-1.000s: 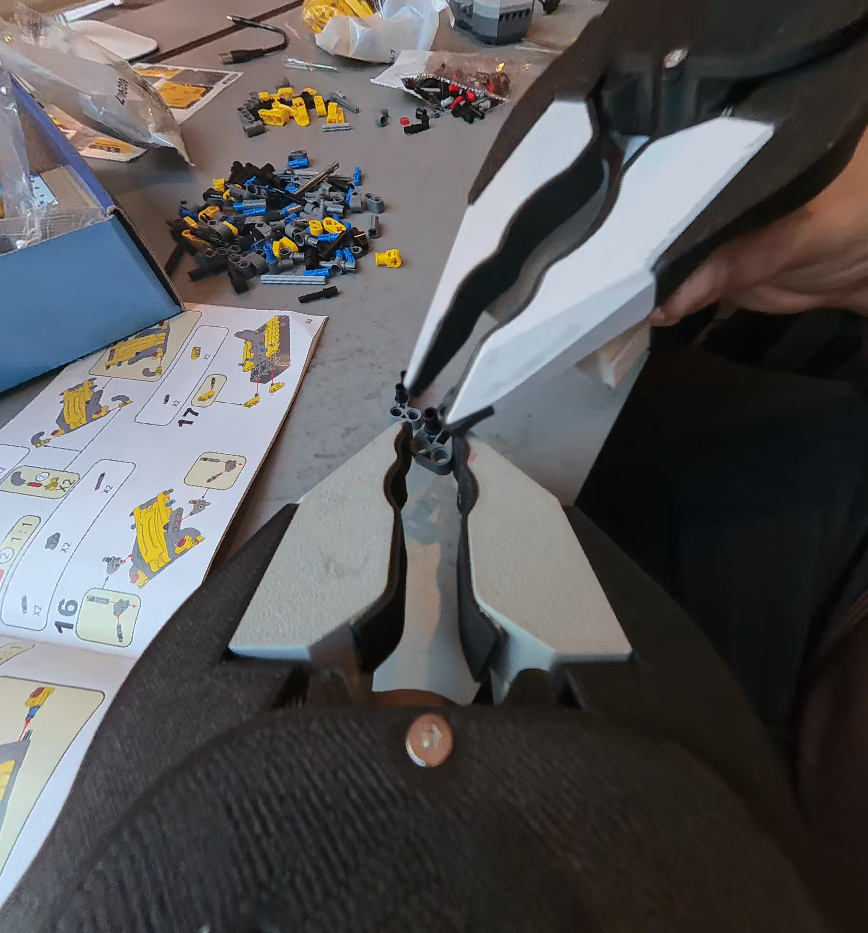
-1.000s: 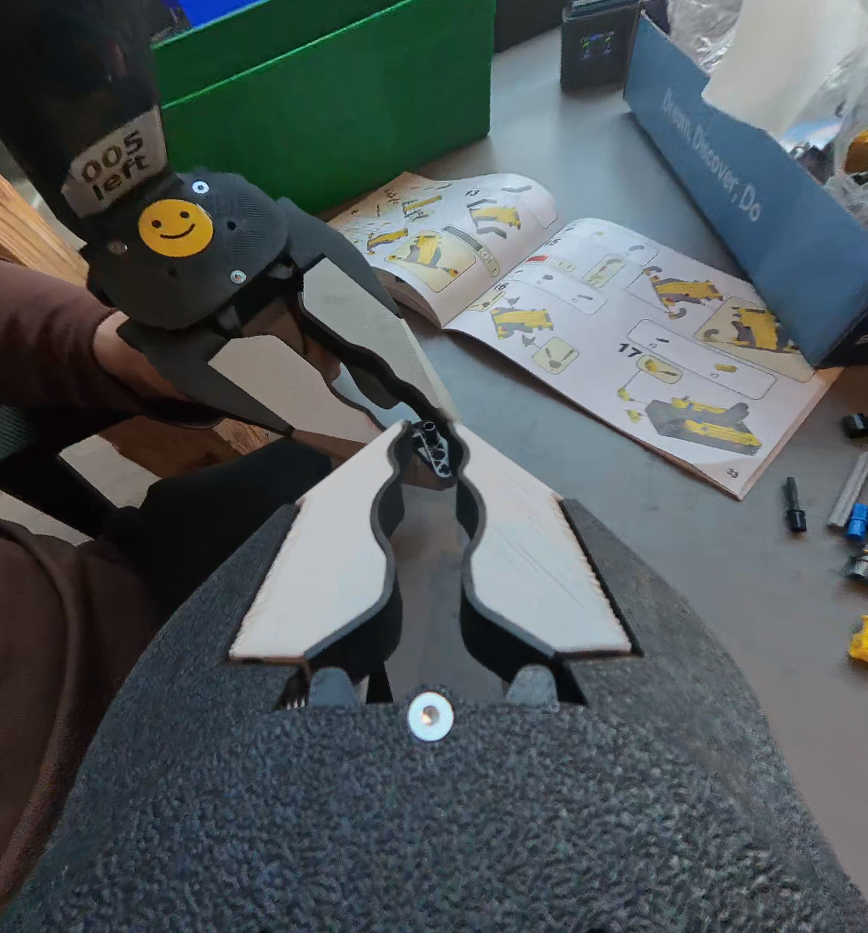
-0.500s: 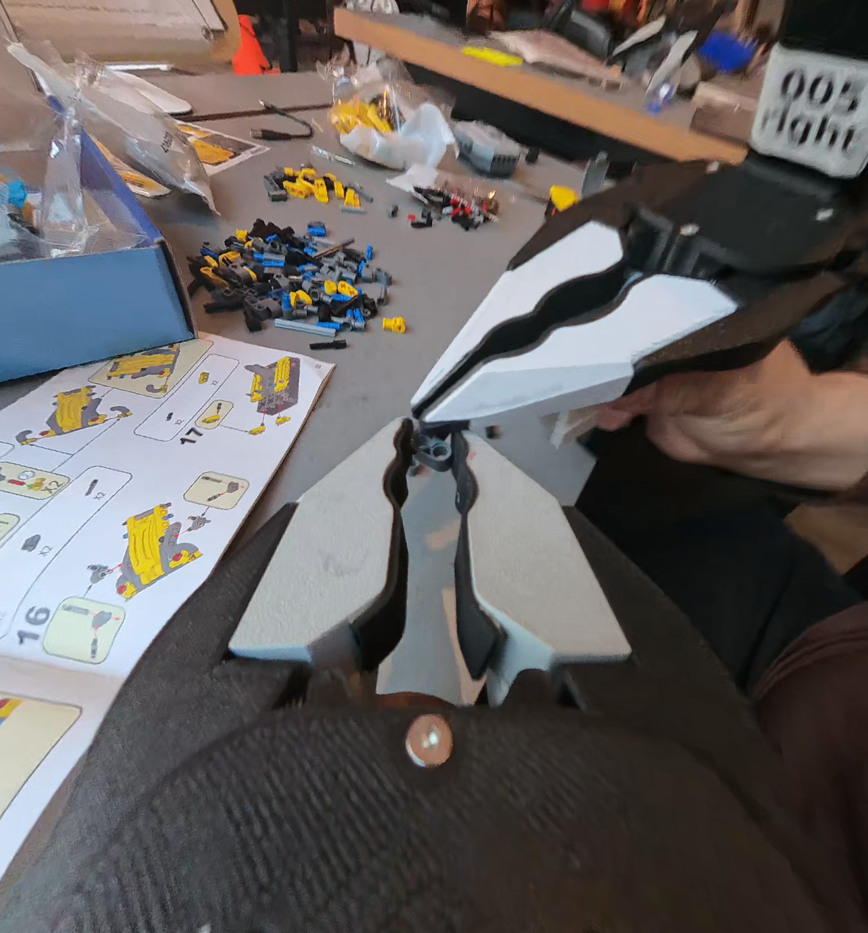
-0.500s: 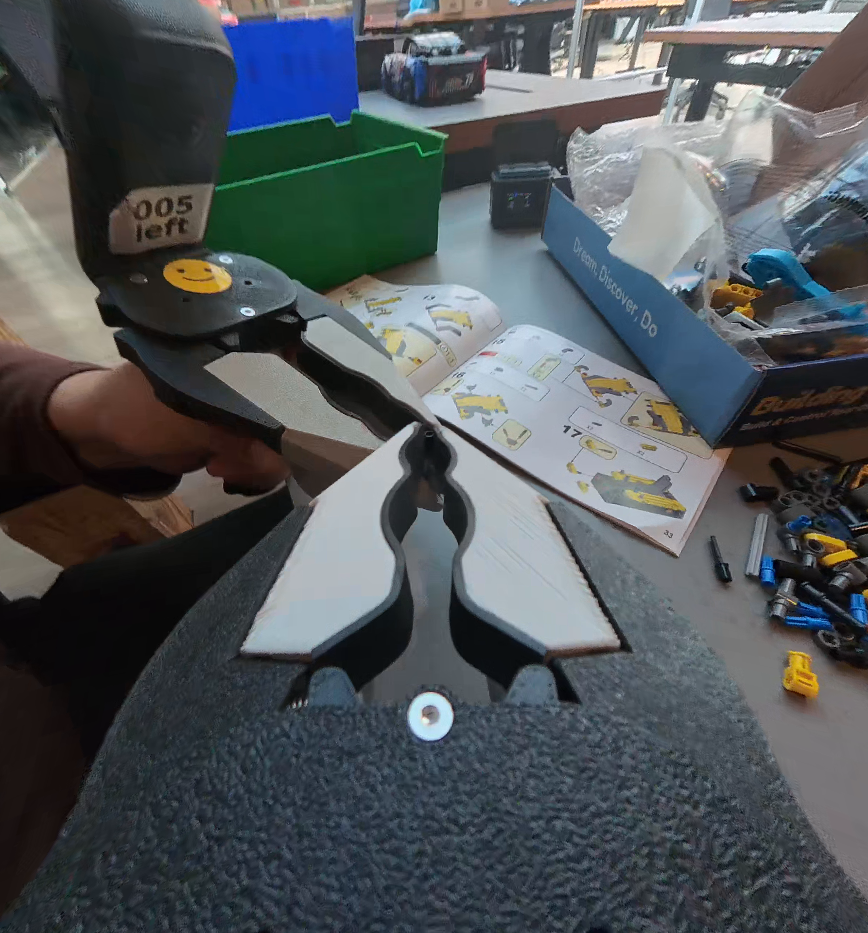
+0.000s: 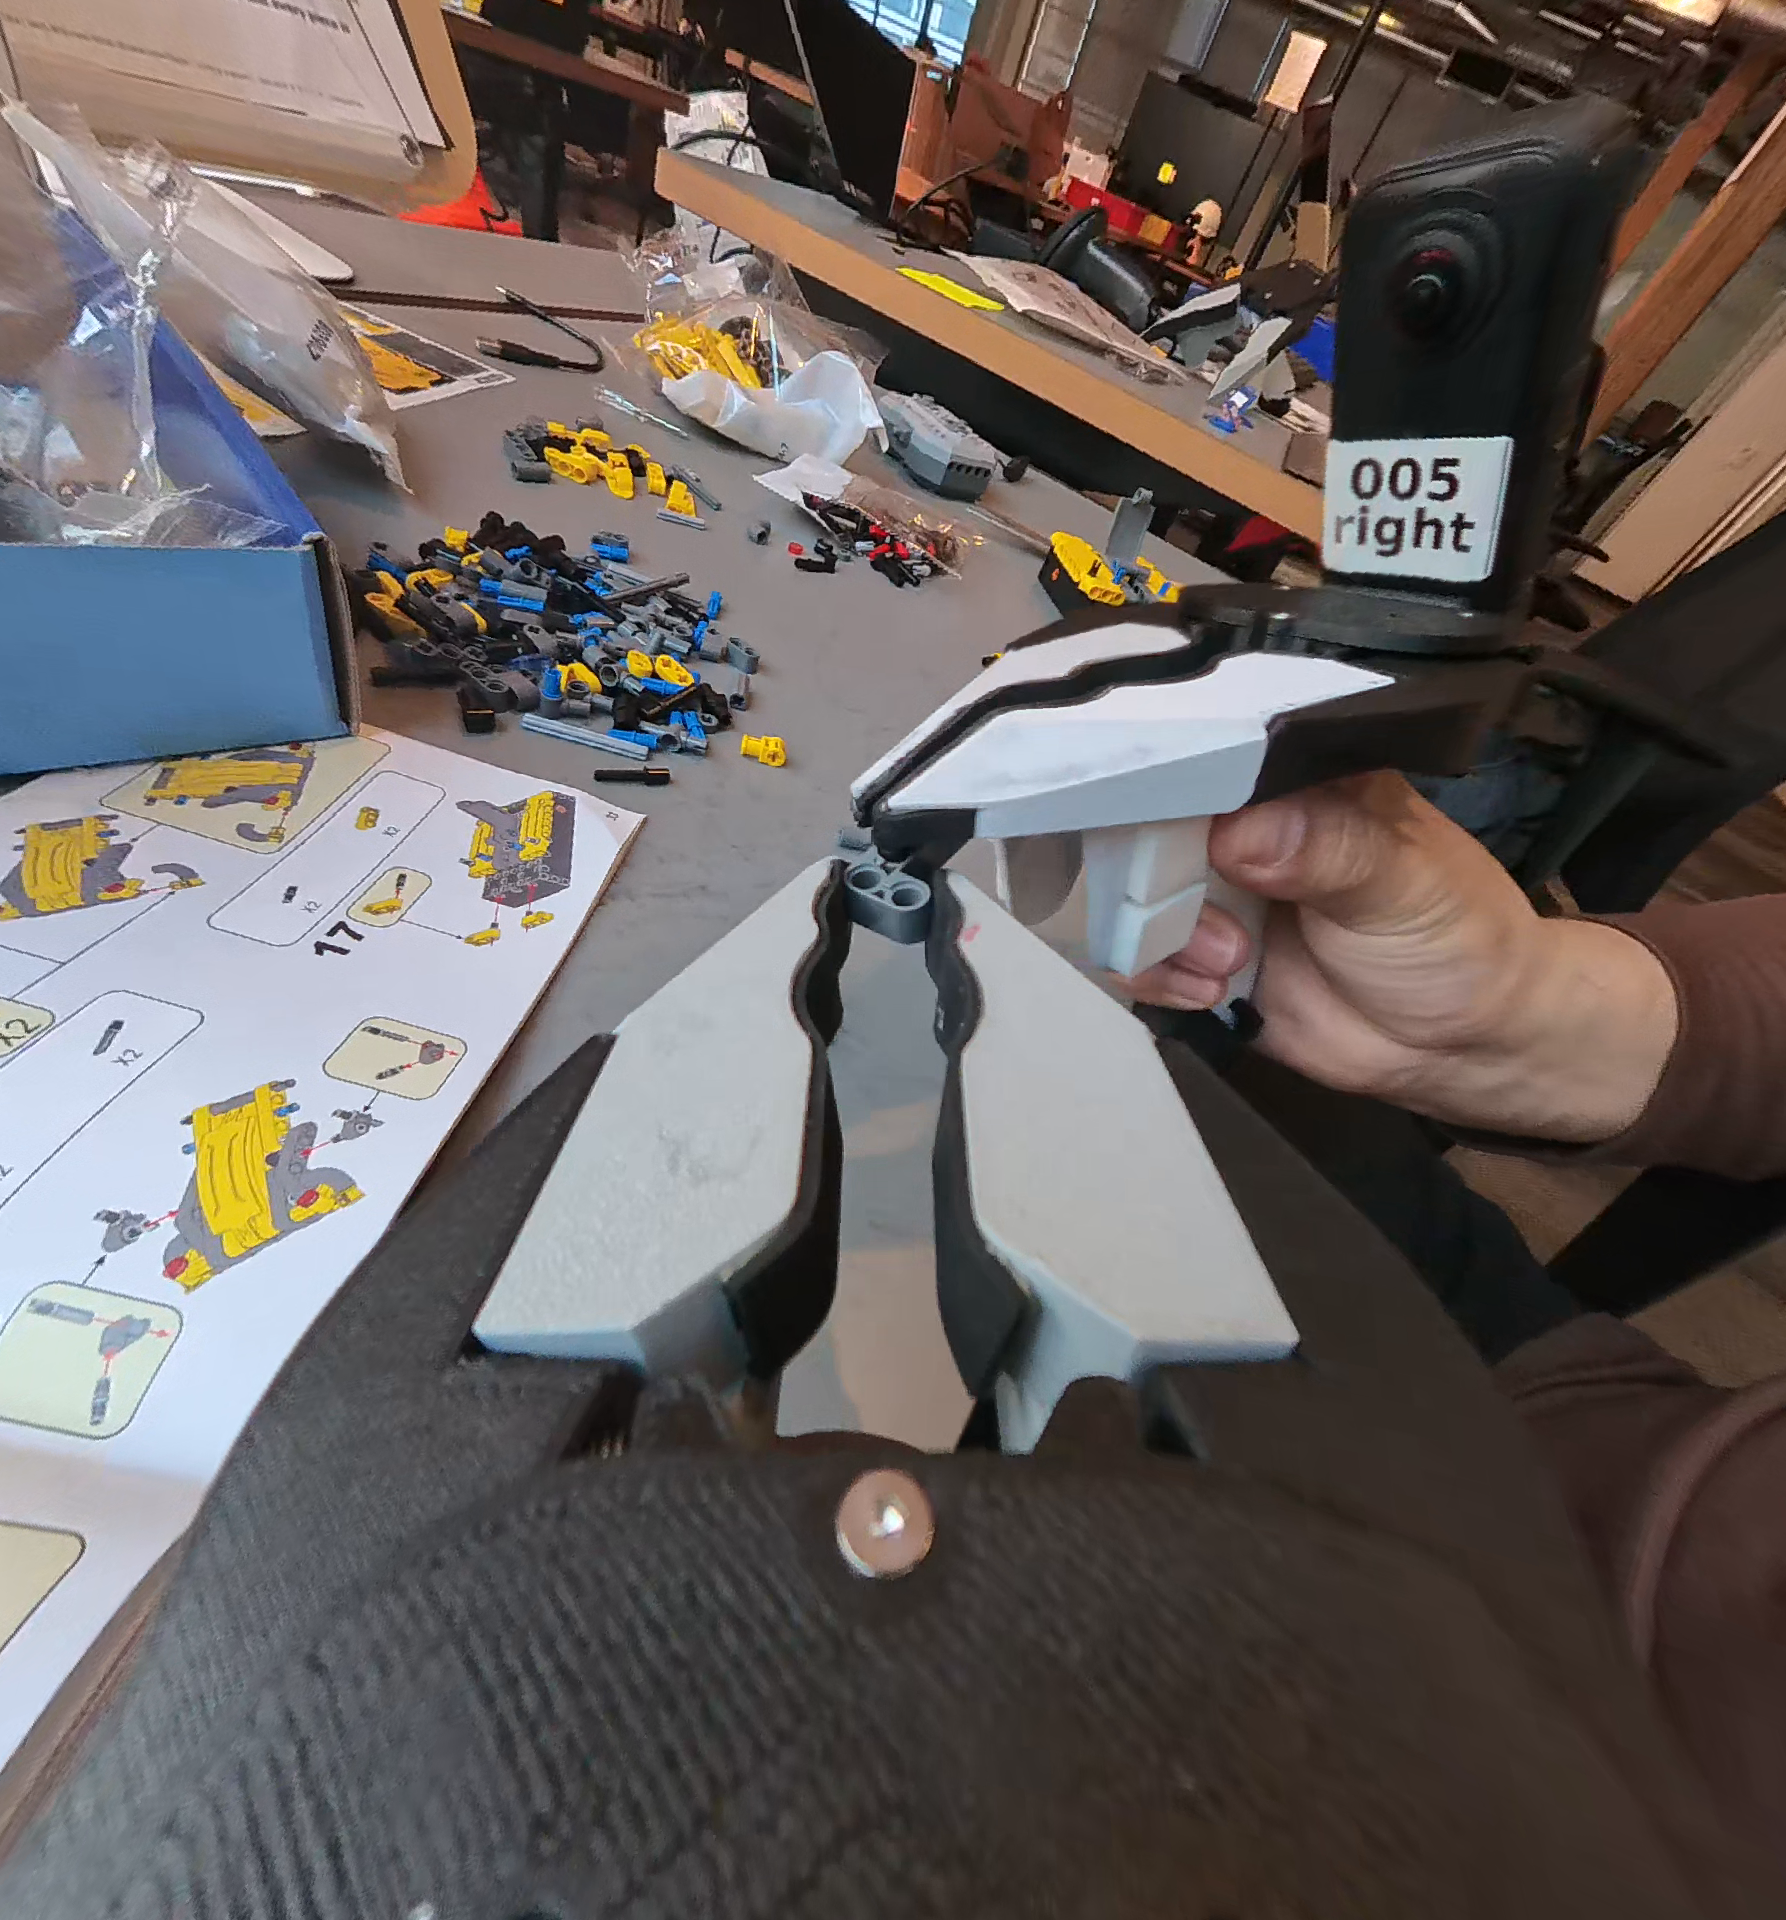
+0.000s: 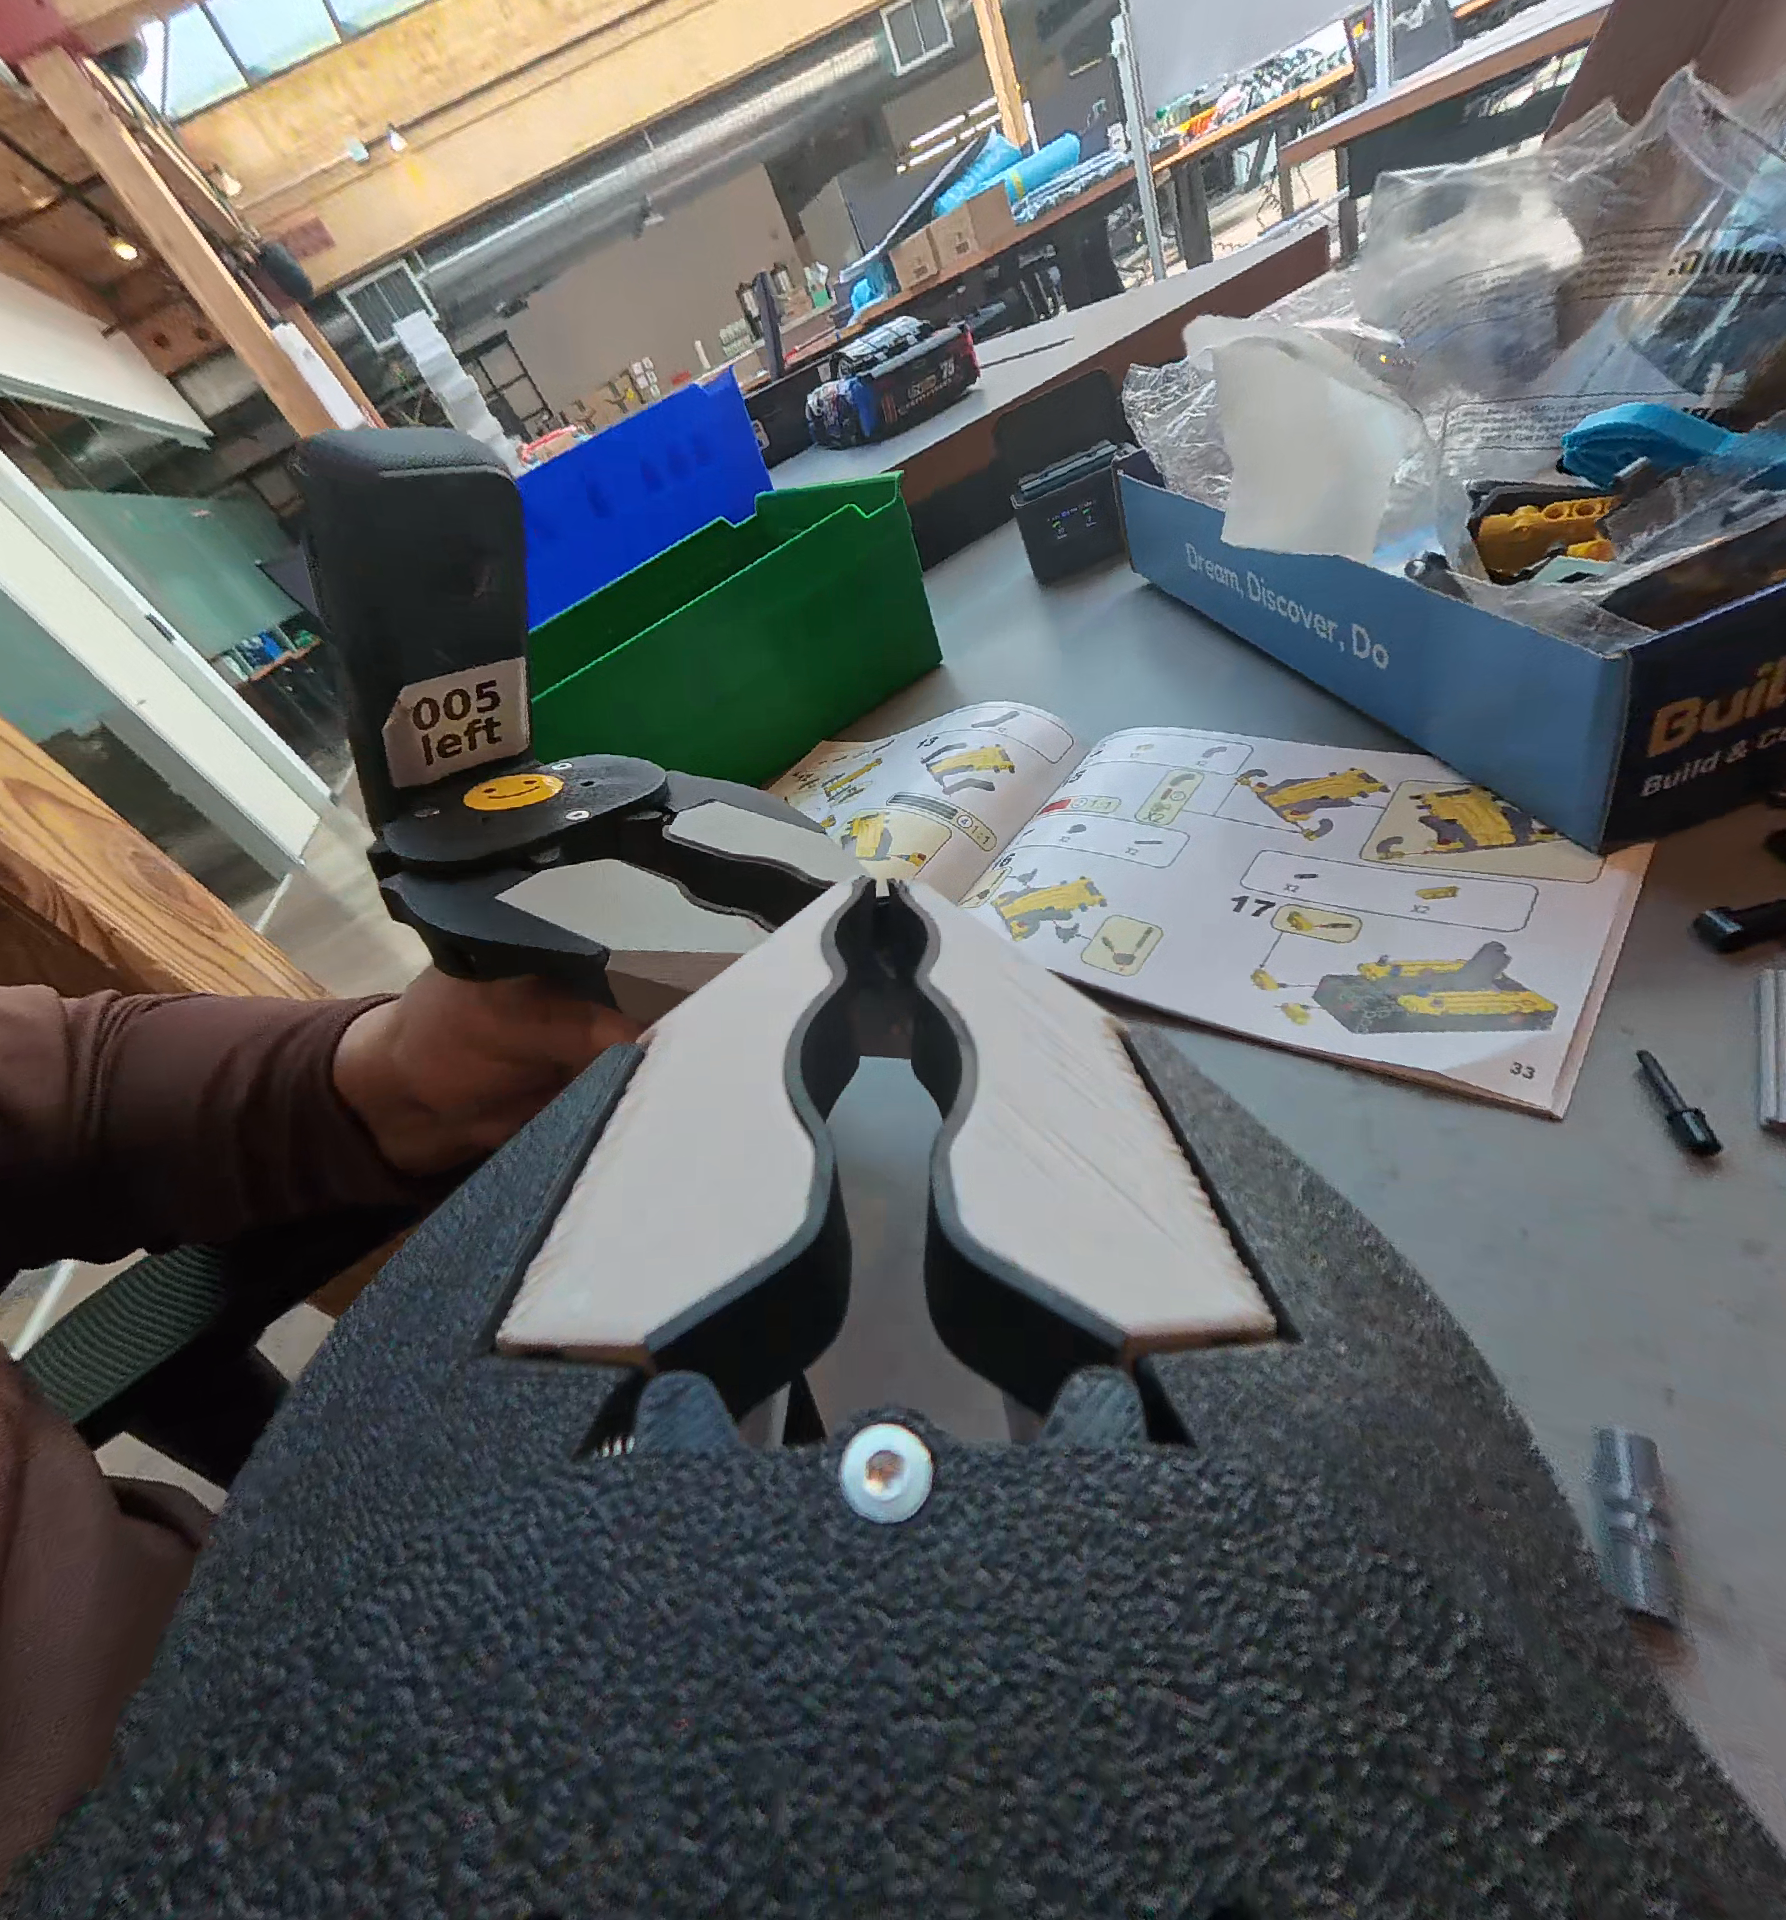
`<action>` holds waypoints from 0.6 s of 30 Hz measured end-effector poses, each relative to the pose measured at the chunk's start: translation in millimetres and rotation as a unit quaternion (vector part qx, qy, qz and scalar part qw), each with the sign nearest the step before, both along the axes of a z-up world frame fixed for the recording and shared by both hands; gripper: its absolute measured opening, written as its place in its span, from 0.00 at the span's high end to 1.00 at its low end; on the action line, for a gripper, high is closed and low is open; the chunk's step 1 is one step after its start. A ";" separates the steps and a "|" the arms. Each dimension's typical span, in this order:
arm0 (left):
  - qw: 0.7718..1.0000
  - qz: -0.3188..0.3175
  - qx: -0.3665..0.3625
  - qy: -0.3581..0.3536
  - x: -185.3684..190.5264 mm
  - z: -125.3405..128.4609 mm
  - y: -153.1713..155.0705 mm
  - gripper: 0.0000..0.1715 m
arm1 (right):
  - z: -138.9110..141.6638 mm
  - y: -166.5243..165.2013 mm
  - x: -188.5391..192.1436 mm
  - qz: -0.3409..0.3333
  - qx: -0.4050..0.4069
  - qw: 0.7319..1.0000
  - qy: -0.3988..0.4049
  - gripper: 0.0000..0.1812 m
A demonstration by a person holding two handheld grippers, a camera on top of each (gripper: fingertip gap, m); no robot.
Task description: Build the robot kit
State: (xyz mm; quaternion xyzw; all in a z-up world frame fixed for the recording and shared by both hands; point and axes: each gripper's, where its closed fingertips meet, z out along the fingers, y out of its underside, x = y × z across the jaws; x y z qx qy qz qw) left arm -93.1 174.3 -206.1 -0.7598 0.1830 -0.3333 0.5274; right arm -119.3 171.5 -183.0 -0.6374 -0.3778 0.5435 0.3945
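Presently, your left claw [image 5: 887,902] is closed on a small grey connector piece [image 5: 886,900] with two round holes, pinched at the fingertips and held above the bench [image 5: 847,675] edge. Your right claw [image 5: 873,816] has its tips drawn together, just touching the top of that piece; whether it grips anything of its own cannot be told. In the right wrist view the right claw [image 6: 884,894] tips meet in front of the left one [image 6: 827,883].

On the bench: an open instruction booklet [image 5: 245,987] to the left, a blue box [image 5: 130,644] stuffed with clear bags behind it, a heap of loose black, blue and yellow parts [image 5: 556,644] beyond, and a green bin [image 6: 733,634] farther left.
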 end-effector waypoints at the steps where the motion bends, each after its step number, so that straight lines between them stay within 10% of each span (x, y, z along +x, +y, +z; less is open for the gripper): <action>1: 1.000 0.002 0.001 0.005 -0.1 -1.2 0.3 0.93 | -1.1 0.7 0.2 0.000 -0.012 1.000 0.004 1.00; 18: 0.988 -0.055 -0.096 -0.105 2.5 -6.0 -8.2 0.93 | -11.4 -3.7 -0.8 0.044 0.044 0.996 -0.066 0.99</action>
